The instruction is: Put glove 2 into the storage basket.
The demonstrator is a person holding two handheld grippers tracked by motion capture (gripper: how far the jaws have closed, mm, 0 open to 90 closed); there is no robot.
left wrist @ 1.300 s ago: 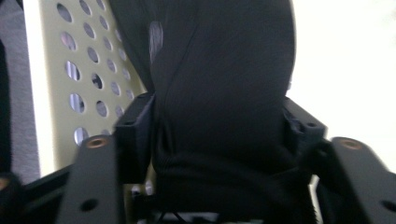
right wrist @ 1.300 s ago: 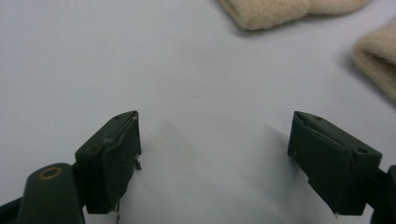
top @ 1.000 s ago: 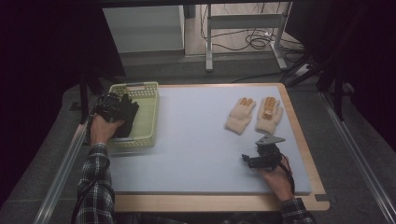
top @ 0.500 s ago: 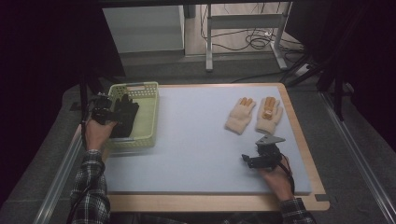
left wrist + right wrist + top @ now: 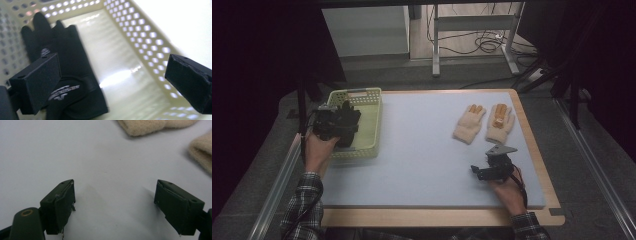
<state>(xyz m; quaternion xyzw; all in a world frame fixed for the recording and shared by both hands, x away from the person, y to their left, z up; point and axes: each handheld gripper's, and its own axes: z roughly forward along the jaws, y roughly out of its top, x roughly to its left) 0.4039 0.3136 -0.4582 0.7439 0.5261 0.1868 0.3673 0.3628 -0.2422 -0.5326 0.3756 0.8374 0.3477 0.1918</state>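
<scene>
Black glove [image 5: 67, 75]: lies flat in your basket [image 5: 367, 125], 9 o'clock on the table | soft, light, limp; pinch its cuff | left gripper [image 5: 112, 82]: jaws just spread, nothing between | right gripper [image 5: 115, 207]: apart, idle

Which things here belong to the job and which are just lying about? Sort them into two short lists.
In the job:
- black glove, lying in the basket
- basket
- left gripper, jaws just opened, nothing between them
- two tan gloves on the mat, likely next
- right gripper, open near them

Lying about:
- cables on the floor
- metal stand behind the table
</scene>
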